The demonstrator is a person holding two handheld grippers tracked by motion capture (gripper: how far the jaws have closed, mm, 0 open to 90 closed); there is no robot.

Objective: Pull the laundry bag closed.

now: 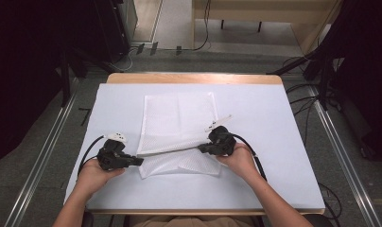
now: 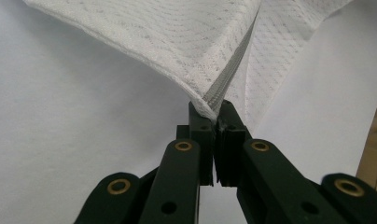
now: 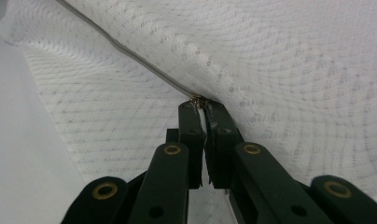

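A white mesh cloth [image 1: 177,120] lies on the white table cover, its near edge lifted off the surface in a taut line. My left gripper [image 1: 138,161] is shut on the cloth's near left corner [image 2: 210,100], and the grey hem runs away from the jaws. My right gripper [image 1: 202,148] is shut on the near right corner [image 3: 200,100], with cloth spread above the jaws. A strip of cloth [image 1: 179,165] still rests on the table under the raised edge.
The white cover [image 1: 274,142] lies over a wooden table [image 1: 194,78]. Metal rails run along the floor on both sides. Cables and dark stands sit at the far corners.
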